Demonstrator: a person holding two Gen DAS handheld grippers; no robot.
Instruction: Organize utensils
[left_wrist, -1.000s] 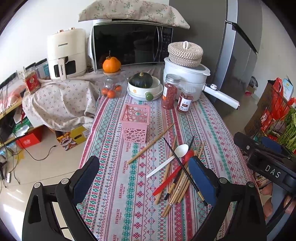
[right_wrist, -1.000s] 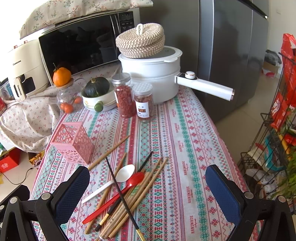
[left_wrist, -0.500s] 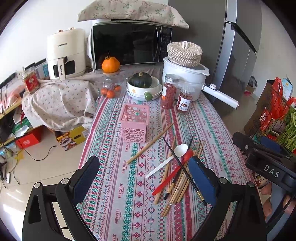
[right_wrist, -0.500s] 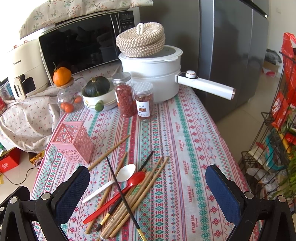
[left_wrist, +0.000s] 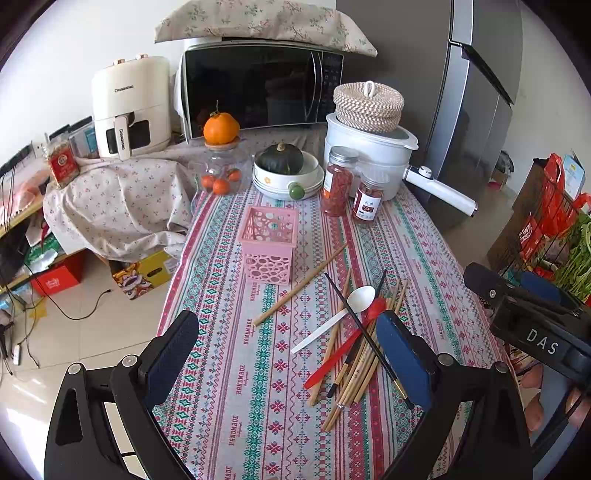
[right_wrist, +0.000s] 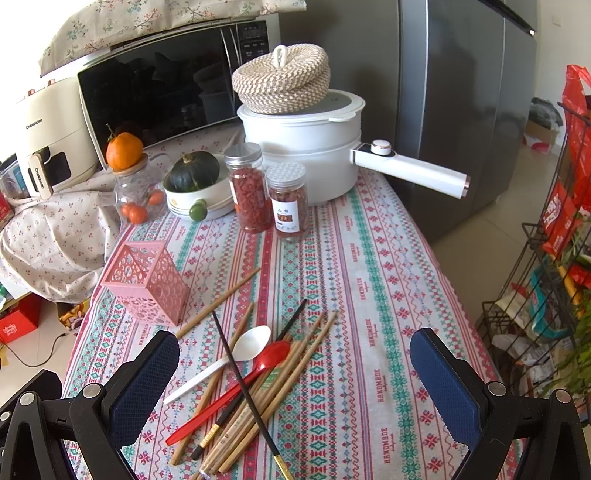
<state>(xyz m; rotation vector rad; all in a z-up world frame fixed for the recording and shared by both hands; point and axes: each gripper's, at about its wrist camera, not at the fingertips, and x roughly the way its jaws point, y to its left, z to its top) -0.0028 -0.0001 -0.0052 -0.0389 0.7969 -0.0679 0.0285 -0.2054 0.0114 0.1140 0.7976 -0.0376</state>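
A pile of utensils lies on the patterned tablecloth: wooden chopsticks (left_wrist: 360, 365) (right_wrist: 280, 384), black chopsticks (left_wrist: 364, 334) (right_wrist: 242, 380), a white spoon (left_wrist: 360, 297) (right_wrist: 251, 347) and a red spoon (left_wrist: 334, 363) (right_wrist: 266, 360). One wooden chopstick (left_wrist: 301, 286) (right_wrist: 221, 301) lies apart, near the empty pink holder (left_wrist: 269, 243) (right_wrist: 147, 282). My left gripper (left_wrist: 291, 358) hovers open, the pile beside its right finger. My right gripper (right_wrist: 295, 376) hangs open above the pile. Neither holds anything.
At the table's far end stand two spice jars (left_wrist: 338, 181) (right_wrist: 288, 201), a white pot (left_wrist: 369, 155) with a woven lid, a bowl holding a squash (left_wrist: 284, 171), and a glass jar with oranges (left_wrist: 221, 166). A microwave (left_wrist: 258, 85) and fridge (left_wrist: 476, 92) stand behind. A wire rack (right_wrist: 554, 258) stands right.
Both views have shifted very slightly; the utensils and holder have not moved, and both grippers remain open.
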